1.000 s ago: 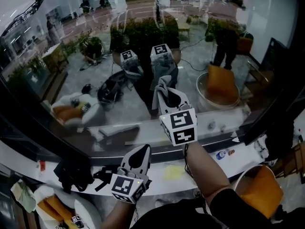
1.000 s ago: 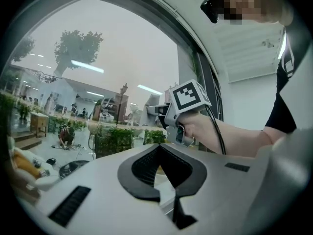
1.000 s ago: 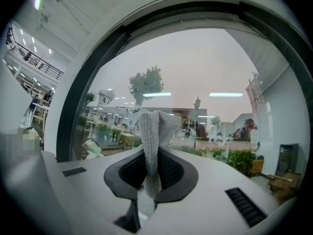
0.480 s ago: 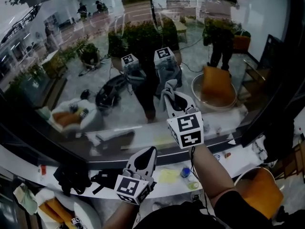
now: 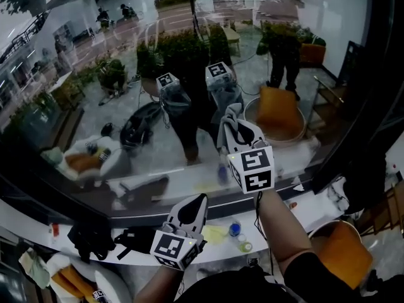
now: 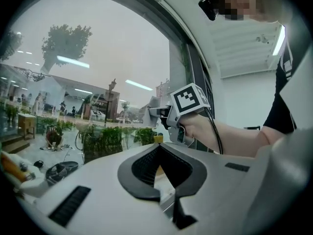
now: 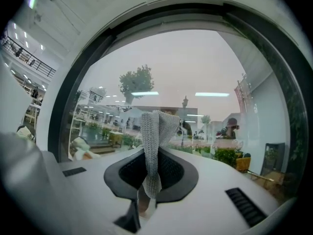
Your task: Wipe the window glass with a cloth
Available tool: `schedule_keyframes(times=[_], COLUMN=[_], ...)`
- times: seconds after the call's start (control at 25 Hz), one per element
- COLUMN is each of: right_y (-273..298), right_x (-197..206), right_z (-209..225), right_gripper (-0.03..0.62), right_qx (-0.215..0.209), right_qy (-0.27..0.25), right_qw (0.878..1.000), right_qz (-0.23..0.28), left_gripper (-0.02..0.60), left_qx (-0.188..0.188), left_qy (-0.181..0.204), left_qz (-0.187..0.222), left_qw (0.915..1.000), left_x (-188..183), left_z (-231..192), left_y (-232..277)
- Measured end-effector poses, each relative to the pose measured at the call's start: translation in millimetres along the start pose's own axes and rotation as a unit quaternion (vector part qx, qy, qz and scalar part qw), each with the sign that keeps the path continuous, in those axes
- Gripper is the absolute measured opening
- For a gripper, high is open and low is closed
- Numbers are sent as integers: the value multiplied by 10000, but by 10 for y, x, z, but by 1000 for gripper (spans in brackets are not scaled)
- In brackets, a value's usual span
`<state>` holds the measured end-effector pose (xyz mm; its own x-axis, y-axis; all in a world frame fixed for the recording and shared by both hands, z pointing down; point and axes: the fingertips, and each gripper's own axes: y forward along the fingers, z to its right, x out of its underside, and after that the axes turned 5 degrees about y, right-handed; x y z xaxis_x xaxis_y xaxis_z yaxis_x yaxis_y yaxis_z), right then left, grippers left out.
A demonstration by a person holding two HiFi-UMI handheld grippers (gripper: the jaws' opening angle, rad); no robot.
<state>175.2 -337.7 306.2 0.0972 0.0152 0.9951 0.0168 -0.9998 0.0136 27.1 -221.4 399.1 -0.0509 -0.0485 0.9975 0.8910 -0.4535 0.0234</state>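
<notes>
Head view: right claw [image 5: 235, 130] is up at the window glass [image 5: 95, 87], clamped on a grey cloth [image 5: 227, 117]. The cloth's top meets its own reflection on the glass. Left claw [image 5: 191, 207] sits lower, below the glass, over the white sill [image 5: 309, 207]. On the sill under the glass: 1 small bottle [image 5: 234, 228], yellow paper [image 5: 216, 233], black bundle [image 5: 91, 238].

Left gripper view: left claw [image 6: 159, 146] has its 2 jaws closed tip to tip with nothing between them. The right claw [image 6: 155, 113] is ahead by the glass [image 6: 98, 58], with a hand [image 6: 199, 129] on its grip.

Right gripper view: right claw [image 7: 152, 152] jaws pinch the cloth [image 7: 156, 131], a folded strip standing upright in front of the glass [image 7: 186, 67].
</notes>
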Motion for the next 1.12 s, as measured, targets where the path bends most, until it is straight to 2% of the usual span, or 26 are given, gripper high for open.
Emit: schedule_keyframes(times=[1.12], right_y=[-985], right_x=[510], right_z=[2800], right_gripper=[52], right_qx=[1125], right_qy=[57], right_qw=[9929], right_qz=[-382], left_gripper=[8], left_qx=[911], left_qy=[-115], left_qz=[8], left_qw=[9958], left_x=[-137], left_z=[1709], left_y=[1721])
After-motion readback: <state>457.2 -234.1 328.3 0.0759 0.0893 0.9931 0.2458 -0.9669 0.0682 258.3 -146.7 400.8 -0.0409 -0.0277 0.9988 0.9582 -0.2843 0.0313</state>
